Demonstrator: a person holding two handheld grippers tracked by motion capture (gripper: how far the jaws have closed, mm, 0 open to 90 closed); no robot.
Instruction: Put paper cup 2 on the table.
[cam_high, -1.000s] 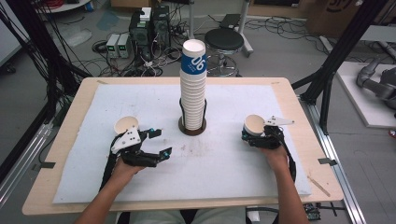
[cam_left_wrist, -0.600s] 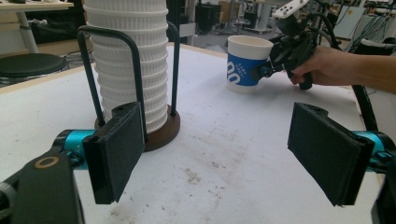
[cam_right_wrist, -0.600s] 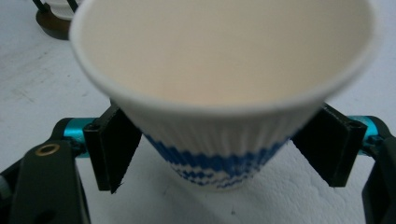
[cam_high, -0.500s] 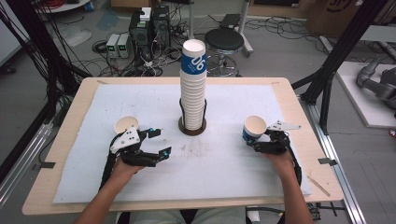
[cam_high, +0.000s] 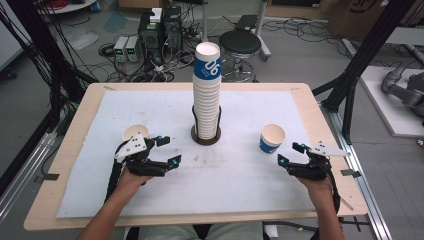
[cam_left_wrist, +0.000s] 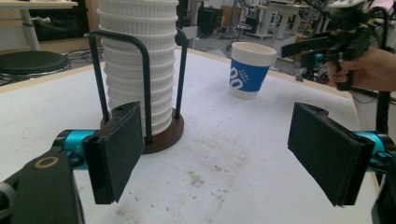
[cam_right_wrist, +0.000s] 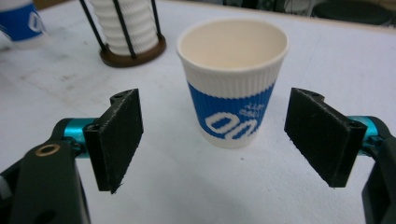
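Note:
A tall stack of white ribbed paper cups (cam_high: 206, 95) stands in a black wire holder on a round brown base (cam_high: 205, 138) at the table's middle. One blue-and-white paper cup (cam_high: 272, 138) stands upright right of it. My right gripper (cam_high: 289, 154) is open just right of this cup and apart from it. In the right gripper view the cup (cam_right_wrist: 231, 88) stands a little beyond the spread pads (cam_right_wrist: 119, 140). Another cup (cam_high: 135, 134) stands behind my left gripper (cam_high: 169, 150), which is open and empty. The left gripper view faces the stack (cam_left_wrist: 140, 70) and the right-hand cup (cam_left_wrist: 250, 70).
A white mat (cam_high: 150, 200) covers most of the wooden table (cam_high: 65, 165). Black frame posts rise at both table sides. Behind the table are a stool (cam_high: 240, 42), boxes and cables on the floor. The mat shows dirty marks in front of the holder.
My right gripper has let go of the right-hand cup and drawn back to the right and toward the person. The cup stays upright on the mat. The left gripper has not moved.

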